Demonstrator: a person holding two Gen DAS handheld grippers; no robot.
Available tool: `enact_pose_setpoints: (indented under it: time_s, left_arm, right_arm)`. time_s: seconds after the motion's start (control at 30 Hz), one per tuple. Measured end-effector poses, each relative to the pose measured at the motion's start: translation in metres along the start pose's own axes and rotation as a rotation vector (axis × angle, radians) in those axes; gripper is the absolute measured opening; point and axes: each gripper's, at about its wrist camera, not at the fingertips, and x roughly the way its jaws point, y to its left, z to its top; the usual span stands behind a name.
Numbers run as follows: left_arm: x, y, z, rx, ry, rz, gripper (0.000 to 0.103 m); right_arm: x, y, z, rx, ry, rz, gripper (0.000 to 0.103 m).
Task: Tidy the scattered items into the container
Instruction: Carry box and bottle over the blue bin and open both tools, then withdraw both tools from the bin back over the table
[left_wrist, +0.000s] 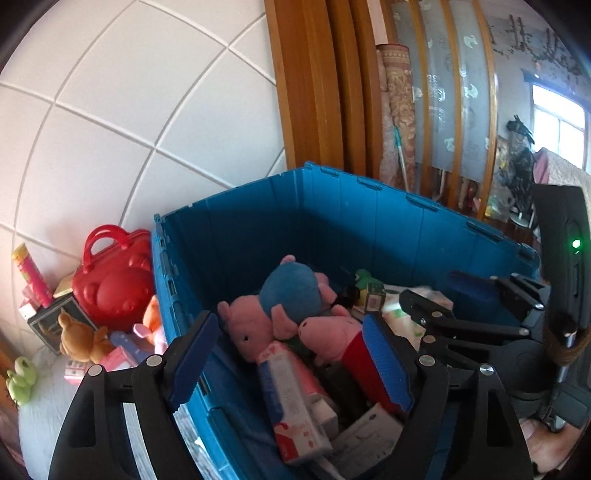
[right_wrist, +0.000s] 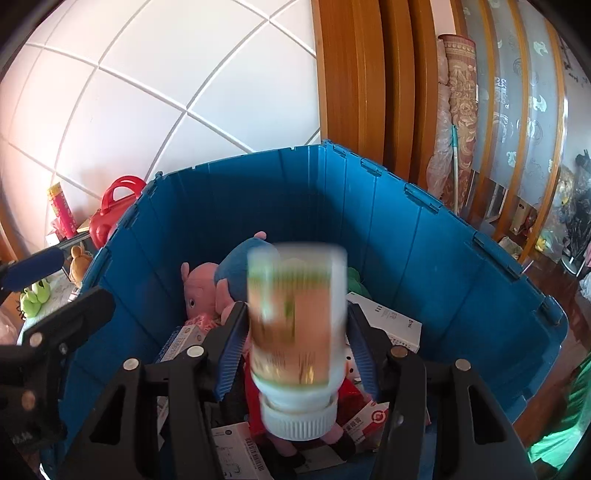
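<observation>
A: What does the right gripper (right_wrist: 295, 354) hold?
B: A blurred bottle (right_wrist: 297, 332), cap toward the camera, between its blue pads, above the blue crate (right_wrist: 424, 236).
A: The left gripper (left_wrist: 291, 358)?
B: Wide open, empty, pink plush pigs (left_wrist: 255, 328) just beyond it inside the crate.

Little print can be made out. A red-and-white carton (right_wrist: 364, 421) in the blue bin (right_wrist: 461, 280) carries Chinese characters, too small to read with certainty. A white box (right_wrist: 240, 448) shows a barcode. The blurred bottle (right_wrist: 297, 332) label is unreadable, as is the print on the long white-and-red box (left_wrist: 295, 402).
</observation>
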Motion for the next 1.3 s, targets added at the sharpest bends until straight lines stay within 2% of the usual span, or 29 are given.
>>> enact_pose_setpoints:
  time_s: [0.03,0.07,0.1,0.13,0.3,0.5,0.67,0.83,1.3]
  left_arm:
    - [0.002,0.002,0.000,-0.006,0.010,-0.005,0.082]
    - [0.003,0.003,0.000,-0.015,0.020,-0.011,0.083]
    - [0.004,0.005,0.000,-0.023,0.028,-0.016,0.083]
    - [0.005,0.006,-0.001,-0.029,0.033,-0.020,0.083]
    - [0.007,0.014,-0.004,-0.066,0.034,-0.037,0.083]
    - [0.007,0.025,-0.014,-0.125,0.016,-0.016,0.084]
    - [-0.001,0.033,-0.023,-0.136,-0.005,-0.013,0.084]
    - [-0.019,0.050,-0.036,-0.146,-0.044,0.012,0.087]
    - [-0.060,0.141,-0.084,-0.249,-0.039,0.129,0.090]
  right_arm:
    - [-0.002,-0.002,0.001,0.005,-0.010,0.002,0.074]
    - [-0.003,-0.003,0.003,0.006,-0.020,-0.002,0.087]
    - [-0.004,-0.004,0.004,0.003,-0.026,-0.022,0.094]
    - [-0.004,-0.004,0.004,0.005,-0.027,-0.033,0.096]
    - [-0.001,-0.007,0.007,0.020,-0.025,-0.046,0.097]
    - [-0.001,-0.007,0.008,0.034,-0.028,-0.074,0.097]
    - [0.000,-0.008,0.007,0.049,-0.028,-0.098,0.097]
    - [-0.004,-0.002,0.006,0.052,-0.021,-0.102,0.103]
    - [-0.021,0.105,0.000,-0.088,-0.038,0.001,0.103]
